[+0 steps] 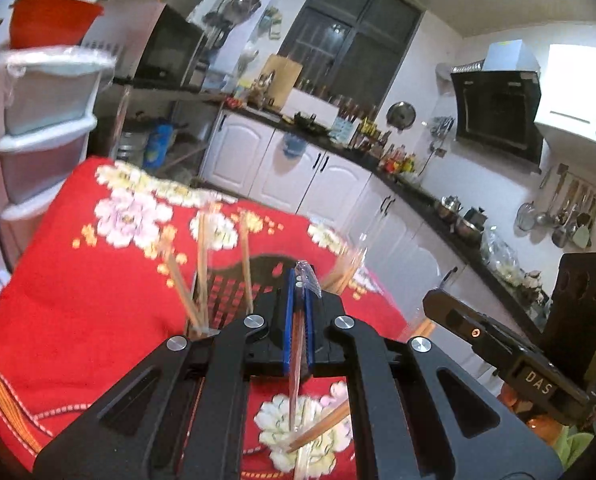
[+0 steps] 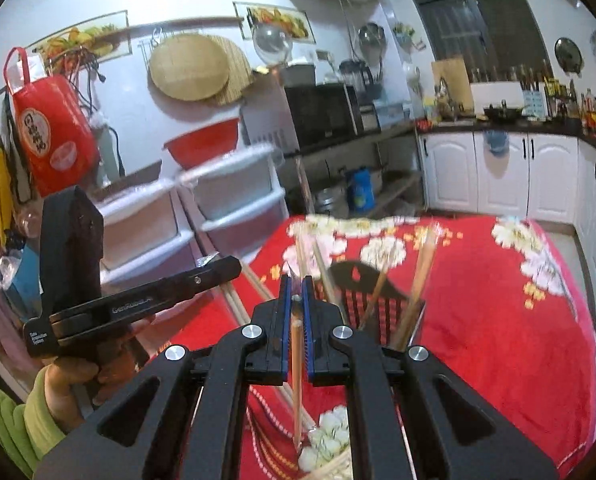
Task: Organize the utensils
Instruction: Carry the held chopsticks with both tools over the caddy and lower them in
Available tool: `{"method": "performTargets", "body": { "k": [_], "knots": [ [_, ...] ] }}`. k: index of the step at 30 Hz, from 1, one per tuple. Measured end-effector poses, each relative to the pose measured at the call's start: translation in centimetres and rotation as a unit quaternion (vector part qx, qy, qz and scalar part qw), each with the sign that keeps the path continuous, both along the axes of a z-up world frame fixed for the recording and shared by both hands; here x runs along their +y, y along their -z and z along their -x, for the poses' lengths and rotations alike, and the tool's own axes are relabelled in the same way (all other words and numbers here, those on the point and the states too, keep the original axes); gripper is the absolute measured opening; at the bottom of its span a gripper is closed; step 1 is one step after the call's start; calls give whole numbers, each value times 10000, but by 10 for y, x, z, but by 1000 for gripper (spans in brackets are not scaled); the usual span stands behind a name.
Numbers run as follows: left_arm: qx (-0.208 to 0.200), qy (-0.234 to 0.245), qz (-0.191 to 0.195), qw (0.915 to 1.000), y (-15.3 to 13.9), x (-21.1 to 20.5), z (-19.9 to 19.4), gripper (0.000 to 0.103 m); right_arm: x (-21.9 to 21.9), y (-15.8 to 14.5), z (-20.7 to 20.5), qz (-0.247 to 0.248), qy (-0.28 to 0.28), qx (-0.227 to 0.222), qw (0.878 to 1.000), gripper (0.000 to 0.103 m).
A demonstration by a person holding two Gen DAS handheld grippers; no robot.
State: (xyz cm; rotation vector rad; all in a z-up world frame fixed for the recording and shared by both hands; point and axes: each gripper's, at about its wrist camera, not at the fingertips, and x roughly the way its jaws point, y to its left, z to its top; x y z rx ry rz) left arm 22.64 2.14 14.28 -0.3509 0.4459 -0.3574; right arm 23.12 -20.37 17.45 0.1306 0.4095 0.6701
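Both grippers were clamped on wrapped chopsticks here. In the left wrist view, the left gripper sat low center with its jaws shut tight on a chopstick in a clear plastic sleeve, the crinkled sleeve tip poking out above the blue pads. In the right wrist view, the right gripper was in the same spot, its jaws closed on a second wrapped chopstick that hung down toward the bottom of the frame.

Just past both grippers, around the middle of each picture, stood a black perforated holder on the bench with the red floral cloth. Several chopsticks leaned out of it at different angles, pretty blurry. More loose chopsticks lay on the cloth left of center in the right wrist view.

White plastic drawers stood in the middle left of that view, beside the bench, and white kitchen cabinets ran across the left wrist view's center.
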Motion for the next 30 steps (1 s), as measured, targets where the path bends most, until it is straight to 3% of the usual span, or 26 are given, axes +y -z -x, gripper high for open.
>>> {"method": "performTargets", "body": {
  "k": [19, 30],
  "knots": [
    [-911, -325, -234, 9950, -73, -7, -25, 1, -23, -56, -29, -346, 511, -709, 9956, 5],
    [-977, -519, -485, 9927, -79, -14, -44, 1, -30, -67, -51, -362, 874, -936, 9911, 5]
  ]
}}
